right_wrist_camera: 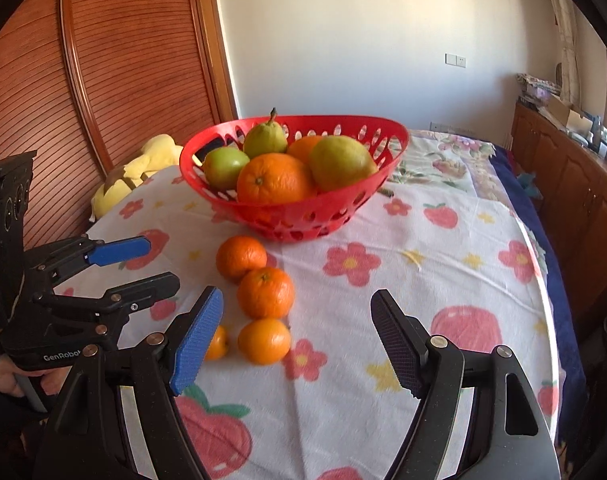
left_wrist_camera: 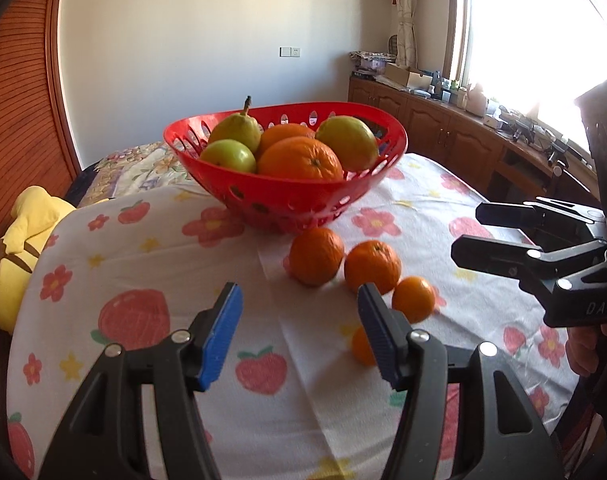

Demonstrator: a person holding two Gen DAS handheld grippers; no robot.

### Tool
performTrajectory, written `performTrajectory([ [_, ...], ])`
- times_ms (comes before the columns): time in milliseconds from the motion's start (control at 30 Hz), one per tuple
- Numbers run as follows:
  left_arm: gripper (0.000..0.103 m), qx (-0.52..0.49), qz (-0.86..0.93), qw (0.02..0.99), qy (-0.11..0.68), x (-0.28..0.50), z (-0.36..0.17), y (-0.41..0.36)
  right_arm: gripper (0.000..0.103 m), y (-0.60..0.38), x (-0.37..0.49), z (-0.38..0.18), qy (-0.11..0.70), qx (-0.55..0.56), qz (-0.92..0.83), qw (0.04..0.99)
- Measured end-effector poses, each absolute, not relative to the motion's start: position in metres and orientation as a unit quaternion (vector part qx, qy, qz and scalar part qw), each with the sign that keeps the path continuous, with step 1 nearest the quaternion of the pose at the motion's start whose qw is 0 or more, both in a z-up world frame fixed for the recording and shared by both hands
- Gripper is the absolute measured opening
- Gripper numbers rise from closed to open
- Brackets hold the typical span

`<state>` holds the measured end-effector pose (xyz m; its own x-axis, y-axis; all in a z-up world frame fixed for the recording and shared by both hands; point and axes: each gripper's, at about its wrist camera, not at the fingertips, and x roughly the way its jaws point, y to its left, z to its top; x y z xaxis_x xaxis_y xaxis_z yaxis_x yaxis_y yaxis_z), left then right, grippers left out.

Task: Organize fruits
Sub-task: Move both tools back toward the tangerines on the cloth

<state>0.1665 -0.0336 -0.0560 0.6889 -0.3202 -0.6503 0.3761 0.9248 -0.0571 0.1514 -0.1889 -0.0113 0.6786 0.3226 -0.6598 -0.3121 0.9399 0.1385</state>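
- Left gripper (left_wrist_camera: pixel 299 334) is hovering, jaws parted and empty, the loose oranges (left_wrist_camera: pixel 372 266) lying just ahead-right (nearest hand).
- Right gripper (right_wrist_camera: pixel 297 340) is gaping empty too.

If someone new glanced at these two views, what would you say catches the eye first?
Probably the red basket at the far middle of the flowered tablecloth, heaped with oranges and green pears. Next, the loose oranges lined up on the cloth just in front of it. Both claws hang open over the near edge, the left claw closest to those oranges, the right claw beside it.
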Motion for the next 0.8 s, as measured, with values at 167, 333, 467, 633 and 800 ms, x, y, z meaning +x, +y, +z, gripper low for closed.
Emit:
performTrajectory([
  [167,0.06,0.044,-0.191,0.92,0.34,0.151,-0.065,-0.036,0.072,-0.187,0.142,-0.025,0.367,0.01,0.17,0.914],
  [333,0.06,0.046,-0.193,0.92,0.338,0.142,-0.069,-0.037,0.063,-0.188,0.138,-0.038,0.38,0.018,0.17,0.909],
  [467,0.06,0.045,-0.192,0.921,0.336,0.141,-0.068,-0.037,0.058,-0.186,0.139,-0.046,0.389,0.019,0.169,0.905],
  [633,0.06,0.05,-0.191,0.921,0.336,0.141,-0.069,-0.037,0.058,-0.182,0.145,-0.051,0.396,0.019,0.174,0.901],
  [800,0.06,0.051,-0.195,0.922,0.331,0.14,-0.067,-0.037,0.058,-0.175,0.153,-0.053,0.404,0.017,0.184,0.896],
])
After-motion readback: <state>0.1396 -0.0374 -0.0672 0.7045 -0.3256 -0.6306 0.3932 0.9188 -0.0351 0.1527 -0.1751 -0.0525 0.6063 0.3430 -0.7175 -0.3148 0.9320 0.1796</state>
